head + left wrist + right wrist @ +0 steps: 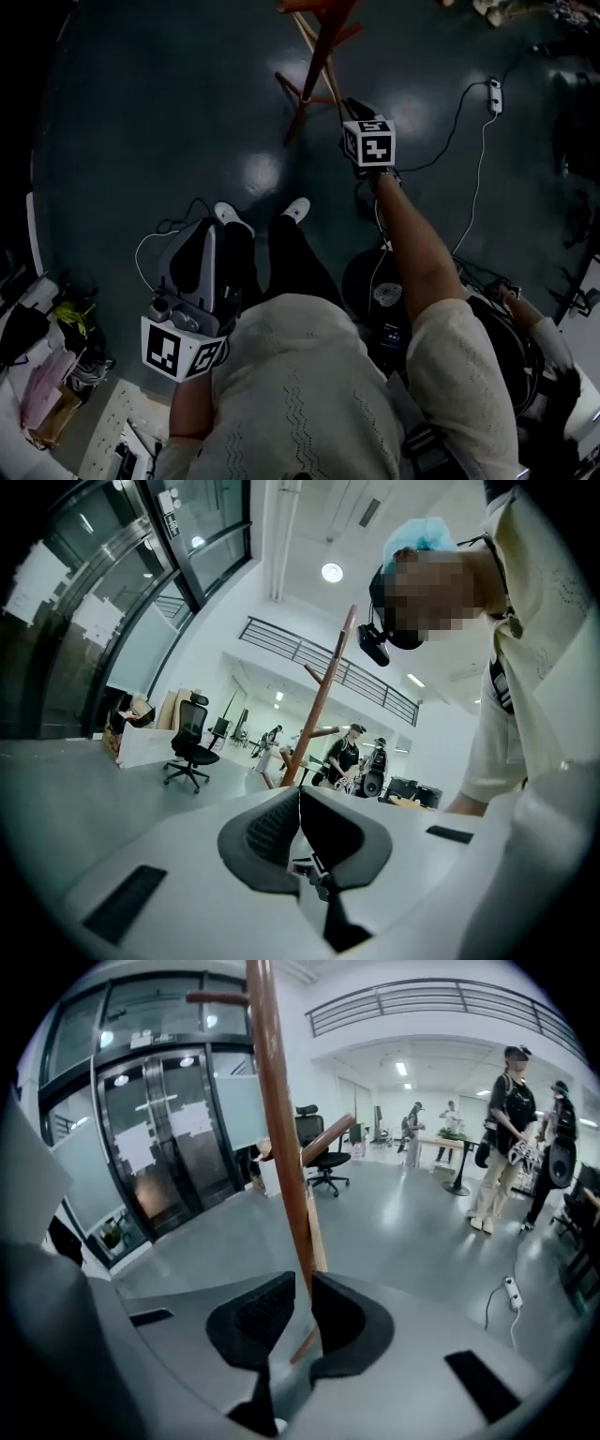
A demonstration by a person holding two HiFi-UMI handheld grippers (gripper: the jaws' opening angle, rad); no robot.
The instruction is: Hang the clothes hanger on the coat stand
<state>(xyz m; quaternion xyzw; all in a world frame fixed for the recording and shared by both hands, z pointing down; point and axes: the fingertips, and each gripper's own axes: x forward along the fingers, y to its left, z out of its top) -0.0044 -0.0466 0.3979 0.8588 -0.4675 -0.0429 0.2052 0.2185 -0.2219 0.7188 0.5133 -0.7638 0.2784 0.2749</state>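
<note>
The wooden coat stand (pixel 319 37) rises from the dark floor at the top of the head view. My right gripper (pixel 354 103) is held out at arm's length just right of its legs. In the right gripper view the stand's pole (pixel 277 1129) runs straight up ahead of the jaws, and the right gripper (pixel 302 1283) is open by only a narrow gap with nothing in it. My left gripper (pixel 208 228) hangs low by the person's left leg; its jaws (pixel 300 794) are shut and empty, with the stand (pixel 319 705) far off. No clothes hanger shows in any view.
A power strip (pixel 494 94) and its cable lie on the floor to the right of the stand. Bags (pixel 47 384) crowd the lower left. Glass doors (pixel 169 1138), an office chair (pixel 323 1152) and standing people (pixel 506 1138) are beyond the stand.
</note>
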